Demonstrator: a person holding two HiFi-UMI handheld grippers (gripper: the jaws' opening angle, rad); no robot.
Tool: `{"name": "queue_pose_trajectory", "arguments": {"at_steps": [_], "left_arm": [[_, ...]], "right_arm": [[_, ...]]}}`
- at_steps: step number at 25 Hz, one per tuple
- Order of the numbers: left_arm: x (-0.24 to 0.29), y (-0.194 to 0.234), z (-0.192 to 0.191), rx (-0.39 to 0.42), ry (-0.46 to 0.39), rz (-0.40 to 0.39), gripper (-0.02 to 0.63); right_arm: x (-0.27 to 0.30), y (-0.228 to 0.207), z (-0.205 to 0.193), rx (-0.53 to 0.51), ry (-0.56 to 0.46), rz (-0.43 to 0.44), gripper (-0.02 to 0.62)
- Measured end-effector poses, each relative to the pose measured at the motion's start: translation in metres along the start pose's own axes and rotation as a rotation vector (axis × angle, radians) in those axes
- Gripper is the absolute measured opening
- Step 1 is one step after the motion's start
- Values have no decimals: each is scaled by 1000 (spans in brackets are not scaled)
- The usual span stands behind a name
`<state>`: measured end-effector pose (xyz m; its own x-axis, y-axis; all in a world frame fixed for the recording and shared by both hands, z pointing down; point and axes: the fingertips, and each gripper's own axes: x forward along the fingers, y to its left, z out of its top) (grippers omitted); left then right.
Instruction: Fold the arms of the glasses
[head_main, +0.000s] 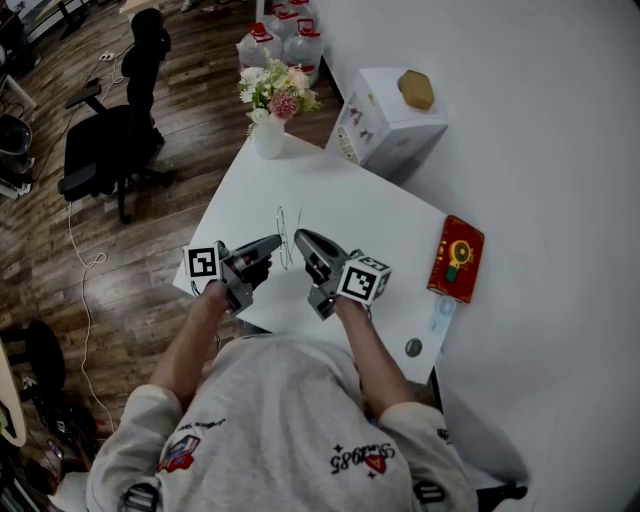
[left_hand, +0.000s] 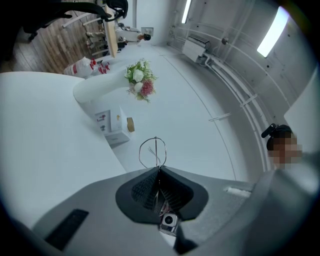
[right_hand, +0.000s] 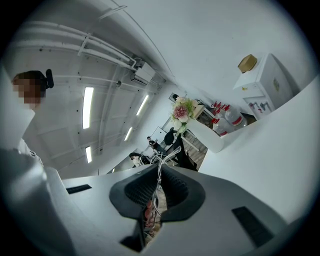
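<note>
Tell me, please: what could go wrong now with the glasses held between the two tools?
1. The left tool and the right tool are both shut on the thin wire glasses; a twist between them might bend the frame.
2. The wire could slip out and drop onto the white table.

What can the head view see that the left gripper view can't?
Only the head view shows the right gripper and the red box near the table's edge. Only the left gripper view shows the ceiling lights. Both show the left gripper shut on the glasses, plus the flowers, the white box and the white table.
</note>
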<state>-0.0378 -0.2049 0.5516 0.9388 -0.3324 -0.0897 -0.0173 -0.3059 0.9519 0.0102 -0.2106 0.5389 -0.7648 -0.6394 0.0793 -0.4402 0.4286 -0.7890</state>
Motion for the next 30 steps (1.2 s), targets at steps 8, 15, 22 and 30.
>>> {"name": "queue_pose_trajectory", "arguments": {"at_steps": [8,15,22,30], "left_arm": [[5,0,-11,-6,50,14,6],[2,6,-12,-8,37,41,6],[-12,16,5,66,8,109,6],[-30,17,28,118,-88,118,6]], "right_arm": [[6,3,-12,3,43,-1,6],[4,2,-12,-7,34,-14,59],[-12,-17,-2,-158,6,-149,29],[-39,-24,23,-459,-57,-329,2]]}}
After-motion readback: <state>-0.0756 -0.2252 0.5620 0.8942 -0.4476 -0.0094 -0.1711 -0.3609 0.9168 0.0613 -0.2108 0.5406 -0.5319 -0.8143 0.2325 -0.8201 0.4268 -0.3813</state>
